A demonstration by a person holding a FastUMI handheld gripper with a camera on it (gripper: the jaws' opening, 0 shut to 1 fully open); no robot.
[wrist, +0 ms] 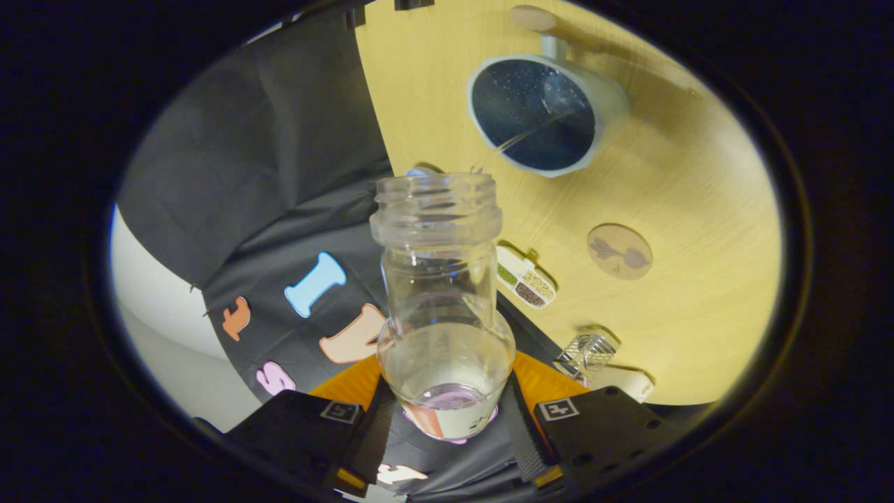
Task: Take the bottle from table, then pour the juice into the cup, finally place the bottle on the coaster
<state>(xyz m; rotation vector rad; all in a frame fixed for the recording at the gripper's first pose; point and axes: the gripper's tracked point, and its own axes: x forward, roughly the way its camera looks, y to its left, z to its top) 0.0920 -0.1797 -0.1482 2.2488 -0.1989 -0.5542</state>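
Between our two fingers sits the bottle (443, 307), gripped near its base, with both fingers pressed against its lower body; the gripper (447, 419) is closed about as far as the bottle's width allows. We hold it tipped well over, its open threaded mouth aimed forward toward the cup (548, 112), which stands beyond it on the table (698, 230).

We judge the pouring step to be under way: a thin clear stream arcs from near the bottle's mouth across the cup's rim, and very little liquid remains in the bottle, a shallow pool by the base. The next move, as we read it, calls for righting the bottle once the flow ends, then carrying it to the round coaster (619, 251), which lies on the table near the cup, and setting it down upright at the centre.

The bottle is clear and smooth, with a narrow ribbed neck, rounded shoulders and a paper label low down. The cup is pale outside, dark and speckled inside, with a handle on its far side. The coaster looks like a flat cork disc with a dark printed figure; the tabletop is light wood grain.
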